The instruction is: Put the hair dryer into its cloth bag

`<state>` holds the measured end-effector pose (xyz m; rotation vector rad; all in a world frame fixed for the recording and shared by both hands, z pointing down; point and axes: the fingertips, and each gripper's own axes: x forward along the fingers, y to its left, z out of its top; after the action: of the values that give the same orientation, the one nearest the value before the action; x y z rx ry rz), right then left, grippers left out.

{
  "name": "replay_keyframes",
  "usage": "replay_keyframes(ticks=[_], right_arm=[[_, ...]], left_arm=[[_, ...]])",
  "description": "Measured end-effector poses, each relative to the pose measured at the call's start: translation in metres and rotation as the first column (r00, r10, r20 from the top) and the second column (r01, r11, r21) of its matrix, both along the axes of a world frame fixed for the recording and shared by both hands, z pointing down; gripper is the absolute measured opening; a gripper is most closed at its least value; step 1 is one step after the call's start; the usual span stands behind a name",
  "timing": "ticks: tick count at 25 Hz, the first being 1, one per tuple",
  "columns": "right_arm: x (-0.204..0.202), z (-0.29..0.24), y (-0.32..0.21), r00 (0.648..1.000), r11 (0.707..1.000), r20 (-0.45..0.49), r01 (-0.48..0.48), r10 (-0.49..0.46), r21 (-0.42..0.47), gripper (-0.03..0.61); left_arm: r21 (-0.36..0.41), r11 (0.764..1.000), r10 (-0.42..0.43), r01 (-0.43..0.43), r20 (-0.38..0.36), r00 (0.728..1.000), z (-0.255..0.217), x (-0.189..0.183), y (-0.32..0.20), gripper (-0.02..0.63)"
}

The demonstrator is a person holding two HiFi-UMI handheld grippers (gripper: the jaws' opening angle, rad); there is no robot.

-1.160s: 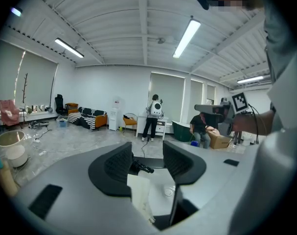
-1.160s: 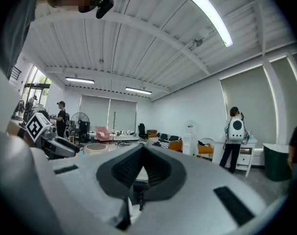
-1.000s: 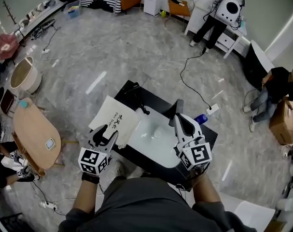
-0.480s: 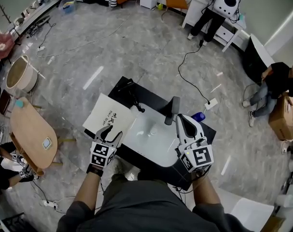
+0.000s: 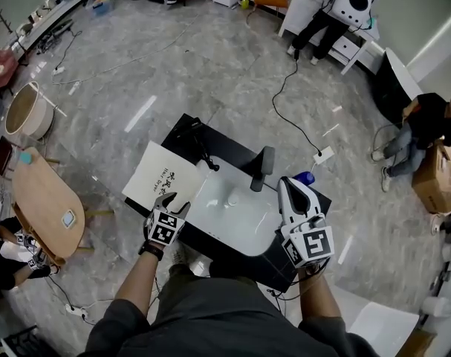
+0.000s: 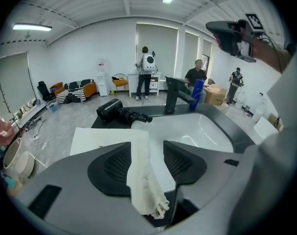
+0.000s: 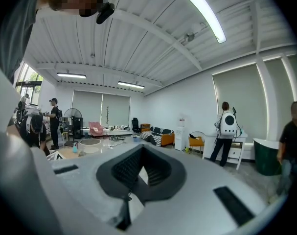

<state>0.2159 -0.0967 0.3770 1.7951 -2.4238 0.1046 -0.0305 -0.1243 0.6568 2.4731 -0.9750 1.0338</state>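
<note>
Head view: a black bench [image 5: 244, 265] carries a white sink [image 5: 232, 214] with a dark faucet [image 5: 262, 166] at its far rim. The bag [image 5: 157, 178] lies flat on the bench's left end, overhanging its edge. The dryer [image 5: 195, 141] lies beyond the bag at the bench's far left corner, outside the bag. The left gripper [image 5: 177, 201] points down at the bag's near edge. The right gripper [image 5: 287, 183] hangs over the sink's right side, near a blue bottle [image 5: 305, 177].

Left gripper view: the left gripper's [image 6: 147, 143] fingers stand apart. A bunched fold of the bag [image 6: 99, 138] runs up between them and lies against the left finger, not pinched. The dryer [image 6: 120, 112] rests past the bag, its nozzle towards the sink [image 6: 202, 131].

Right gripper view: the right gripper's [image 7: 141, 151] fingers are together at the tips, nothing between them. It faces level across the room.
</note>
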Motion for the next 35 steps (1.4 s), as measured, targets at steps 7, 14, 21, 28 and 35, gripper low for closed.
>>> replay_keyframes(ticks=[7, 14, 21, 28, 35], right_arm=[[0.009, 0.006, -0.001, 1.0, 1.0, -0.018, -0.009, 0.009, -0.02, -0.002], [0.02, 0.01, -0.005, 0.999, 0.999, -0.028, -0.023, 0.022, -0.04, -0.002], [0.018, 0.011, -0.009, 0.999, 0.999, -0.036, -0.018, 0.016, -0.05, -0.002], [0.003, 0.012, -0.019, 0.999, 0.999, -0.035, 0.012, -0.013, -0.049, -0.002], [-0.02, 0.008, -0.037, 0.998, 0.997, 0.022, 0.067, -0.066, -0.026, 0.024]], left_arm=[[-0.06, 0.998, 0.033, -0.026, 0.134, 0.99, 0.049, -0.002, 0.001, 0.216], [-0.113, 0.993, 0.067, -0.04, 0.248, 0.967, 0.088, -0.007, 0.0, 0.222], [-0.124, 0.992, 0.05, -0.015, 0.284, 0.957, 0.104, -0.017, -0.005, 0.114], [-0.127, 0.992, 0.03, 0.004, 0.267, 0.963, 0.102, -0.021, -0.009, 0.025], [-0.128, 0.991, 0.007, 0.025, 0.245, 0.97, 0.1, -0.022, -0.008, 0.025]])
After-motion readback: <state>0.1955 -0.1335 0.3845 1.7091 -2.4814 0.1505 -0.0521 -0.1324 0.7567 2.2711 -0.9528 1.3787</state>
